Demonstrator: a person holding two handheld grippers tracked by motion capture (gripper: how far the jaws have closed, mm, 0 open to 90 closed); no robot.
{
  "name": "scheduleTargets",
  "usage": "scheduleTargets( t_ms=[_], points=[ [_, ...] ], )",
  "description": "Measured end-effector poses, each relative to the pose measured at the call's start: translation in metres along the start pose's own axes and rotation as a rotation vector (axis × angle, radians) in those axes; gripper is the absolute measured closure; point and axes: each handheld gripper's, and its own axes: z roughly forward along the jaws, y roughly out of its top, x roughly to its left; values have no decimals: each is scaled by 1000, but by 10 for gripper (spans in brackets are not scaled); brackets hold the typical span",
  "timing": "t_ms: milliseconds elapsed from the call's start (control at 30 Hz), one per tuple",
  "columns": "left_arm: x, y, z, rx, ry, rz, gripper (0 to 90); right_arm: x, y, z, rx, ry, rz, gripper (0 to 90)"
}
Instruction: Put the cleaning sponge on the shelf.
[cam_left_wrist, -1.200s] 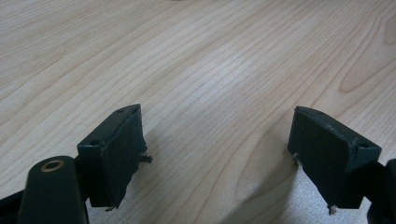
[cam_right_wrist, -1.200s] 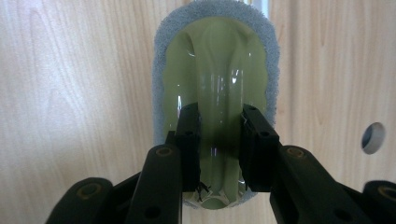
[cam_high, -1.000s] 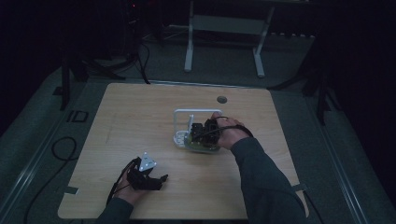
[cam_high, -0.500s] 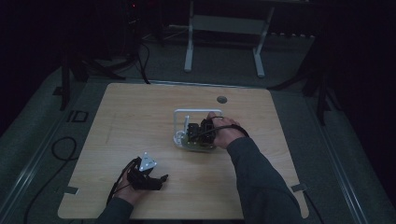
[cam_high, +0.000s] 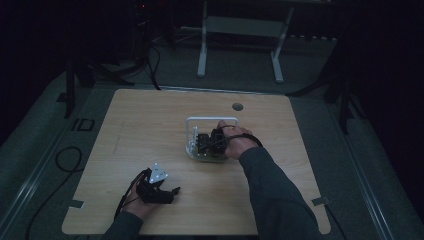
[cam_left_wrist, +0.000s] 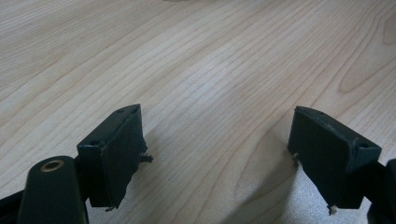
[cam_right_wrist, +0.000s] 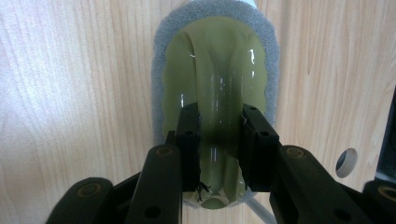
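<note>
Clamping the raised glossy ridge of an olive-green scrubber (cam_right_wrist: 215, 88) with a grey foam rim, the right tongs (cam_right_wrist: 219, 144) press it onto the wooden surface (cam_right_wrist: 70, 93); left tongs (cam_left_wrist: 217, 154) gape apart, empty.

A white rack (cam_high: 192, 131) sat near the middle of the wooden table (cam_high: 150, 130). The right gripper (cam_high: 216, 141) was over the rack, its jaws on either side of a scrubber's (cam_right_wrist: 215, 84) handle ridge. The left gripper (cam_high: 159, 190) lay well apart, at the near left edge, jaws over bare tabletop.
</note>
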Motion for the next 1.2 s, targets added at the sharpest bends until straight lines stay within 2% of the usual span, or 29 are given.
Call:
scheduleTargets(
  t_ms=[200, 400, 1200],
  points=[
    [0, 0, 0, -1, 0, 0, 186, 0, 1, 4, 15, -13, -18, 716],
    [0, 0, 0, 0, 0, 0, 186, -1, 3, 8, 5, -17, -13, 716],
    [0, 0, 0, -2, 0, 0, 186, -3, 12, 19, 33, -40, -27, 715]
  ],
)
